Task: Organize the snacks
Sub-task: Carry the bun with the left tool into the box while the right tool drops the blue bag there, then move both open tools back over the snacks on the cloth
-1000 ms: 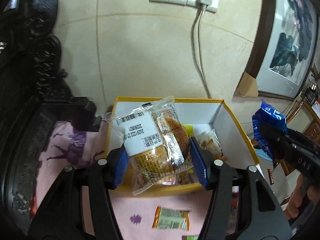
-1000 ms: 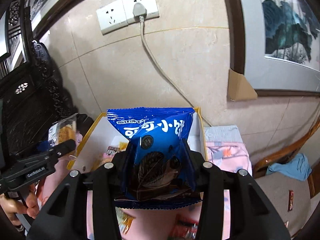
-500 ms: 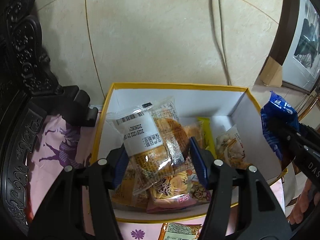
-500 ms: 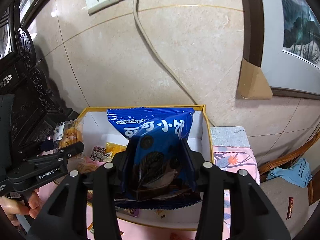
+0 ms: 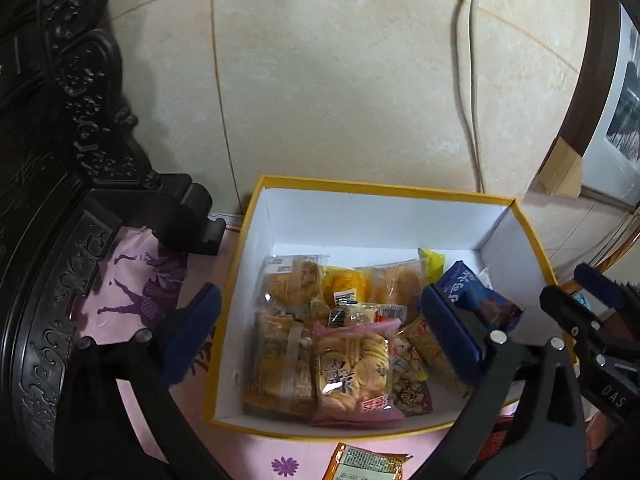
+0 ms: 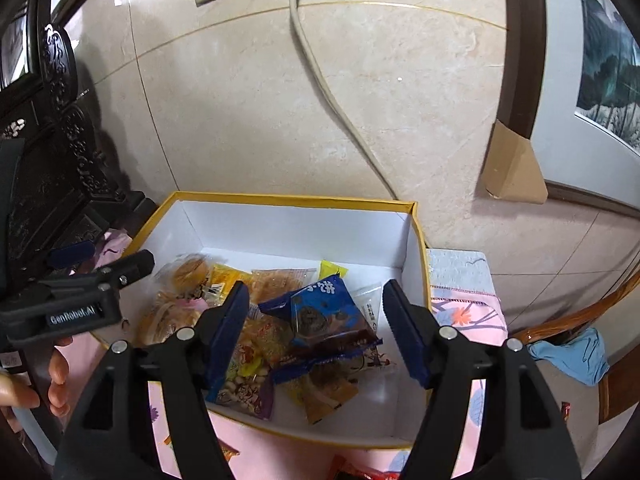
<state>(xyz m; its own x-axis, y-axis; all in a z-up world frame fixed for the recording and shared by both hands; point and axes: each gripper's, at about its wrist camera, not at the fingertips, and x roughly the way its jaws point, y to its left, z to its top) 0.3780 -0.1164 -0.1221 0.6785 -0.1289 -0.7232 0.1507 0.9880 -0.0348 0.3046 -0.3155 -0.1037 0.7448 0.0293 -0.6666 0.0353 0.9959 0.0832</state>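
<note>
Your right gripper (image 6: pixel 316 332) is opening, and the blue cookie bag (image 6: pixel 324 320) lies loose between its jaws, on the other snacks in the yellow box (image 6: pixel 416 240). Your left gripper (image 5: pixel 320 332) is opening too, holding nothing, above the bun pack (image 5: pixel 294 280).

Even, soft indoor light in both views, moderately bright; source itself out of frame. Beige wall tiles (image 6: pixel 248 120) show faint sheen, no harsh glare. Carved dark furniture (image 5: pixel 52 168) sinks to near black, detail lost, and casts soft shadow on wall beside it. White box interior (image 5: pixel 360 224) brightest area. Small highlights on plastic snack wrappers (image 5: pixel 352 364). Strong fisheye bending toward edges, dark vignette in corners. Slight motion blur on left gripper (image 5: pixel 320 340) pads; centre reasonably sharp.
</note>
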